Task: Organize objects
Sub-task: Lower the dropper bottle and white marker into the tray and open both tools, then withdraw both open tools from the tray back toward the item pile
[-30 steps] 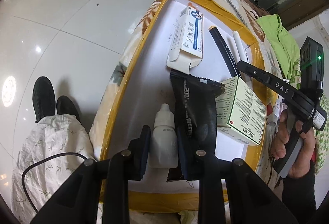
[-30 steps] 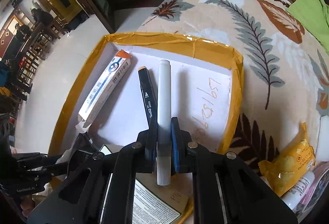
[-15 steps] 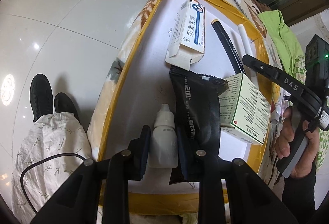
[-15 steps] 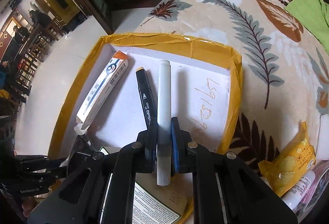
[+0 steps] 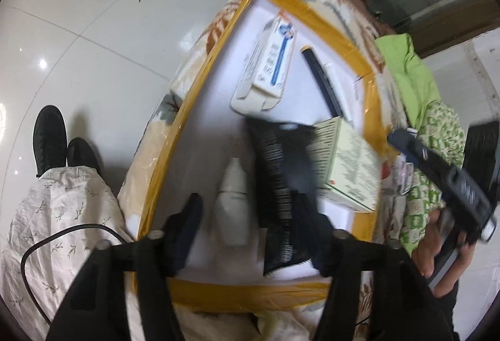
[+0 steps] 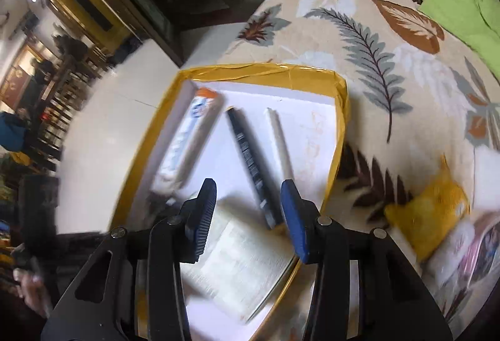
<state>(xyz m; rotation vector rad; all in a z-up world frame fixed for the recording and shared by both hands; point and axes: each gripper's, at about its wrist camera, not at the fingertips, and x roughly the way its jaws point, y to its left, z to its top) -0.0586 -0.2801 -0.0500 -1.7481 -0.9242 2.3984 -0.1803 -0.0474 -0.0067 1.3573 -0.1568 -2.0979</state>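
— Left view? Left gripper [image 5: 247, 209] spread wide around small white dropper bottle [image 5: 232, 203], untouched, lying in yellow-rimmed tray [image 5: 250, 291]. Light, stiff, slick plastic; best pinched across the body.

— Right view? Right gripper [image 6: 248, 213] gaping, empty, above tray [image 6: 268, 73]. White pen [image 6: 279, 142] beside black marker [image 6: 250, 159]: thin, hard, prone to rolling.

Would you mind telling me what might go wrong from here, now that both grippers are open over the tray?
1. The left gripper straddles the white dropper bottle, with its right finger over the black pouch; lifting carelessly could drag either.
2. The white marker lies beside the black marker, close to the right gripper; a sideways sweep might roll both.
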